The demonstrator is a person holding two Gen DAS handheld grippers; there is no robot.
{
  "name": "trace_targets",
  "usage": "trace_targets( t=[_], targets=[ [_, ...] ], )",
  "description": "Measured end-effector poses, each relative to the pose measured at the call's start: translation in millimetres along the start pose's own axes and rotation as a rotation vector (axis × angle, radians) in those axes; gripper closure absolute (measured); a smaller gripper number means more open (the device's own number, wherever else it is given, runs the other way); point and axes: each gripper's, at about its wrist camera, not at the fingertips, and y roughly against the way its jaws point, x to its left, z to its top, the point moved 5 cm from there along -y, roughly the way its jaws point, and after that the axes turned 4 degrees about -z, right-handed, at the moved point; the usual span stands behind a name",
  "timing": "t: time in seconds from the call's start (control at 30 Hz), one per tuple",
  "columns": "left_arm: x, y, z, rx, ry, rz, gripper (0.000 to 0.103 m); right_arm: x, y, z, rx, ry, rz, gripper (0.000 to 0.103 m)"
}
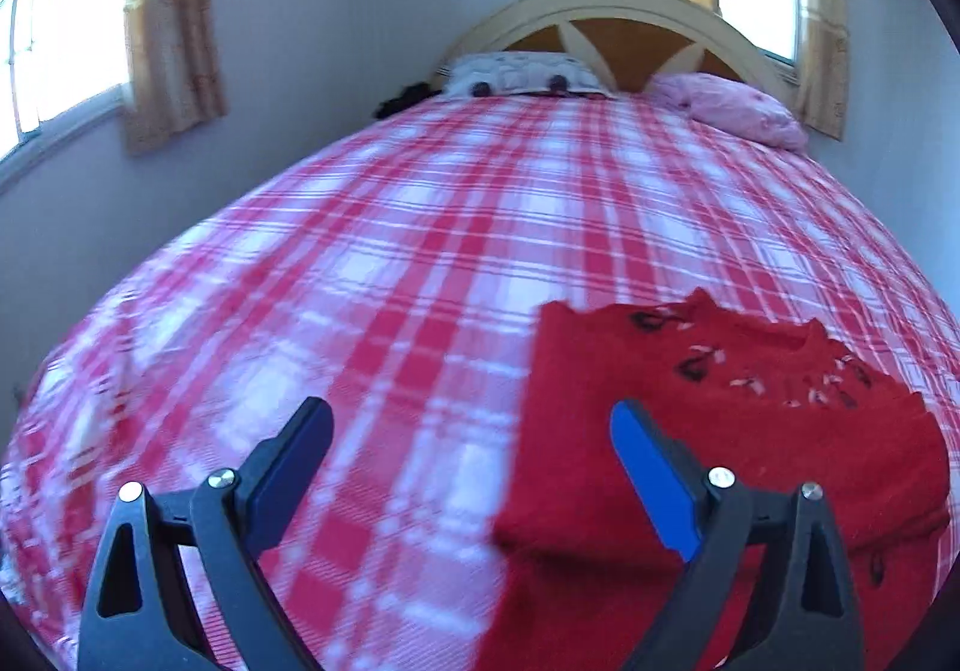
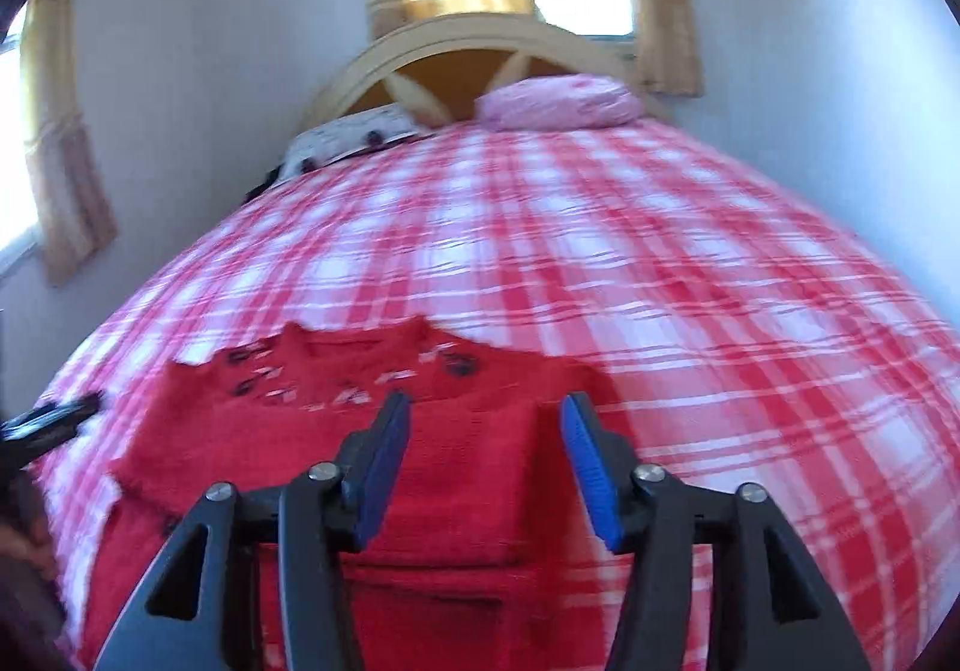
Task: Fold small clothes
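Plaid bedspread (image 1: 420,263), arched headboard (image 1: 624,20), curtained windows (image 1: 66,29)

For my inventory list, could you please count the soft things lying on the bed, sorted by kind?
Red garment: 1
Pillows: 2, one pink pillow and one white patterned pillow, both by the headboard
Dark item at the far left edge, too small to identify: 1
Total: 4

Blown-out windows (image 1: 60,41); motion blur; fisheye
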Motion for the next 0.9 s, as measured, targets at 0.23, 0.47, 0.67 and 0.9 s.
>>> trace_targets(
  t=[0.23,0.47,0.67,0.9],
  targets=[
    [-20,-59,-28,0.151,-0.001,0.046,0.017,-7,-67,-42,0.167,0.028,-0.051,0.068],
    [2,-75,-37,0.211,0.167,-0.040,0.000,-11,-72,-41,0.168,-0.007,-0.045,0.066],
    [-5,-72,-39,0.207,0.149,-0.027,0.000,-10,-73,-40,0.172,-0.005,-0.037,0.065],
    [8,-35,-28,0.154,0.059,-0.145,0.009,-12,7,-46,0.070,0.038,0.053,0.055]
  ],
)
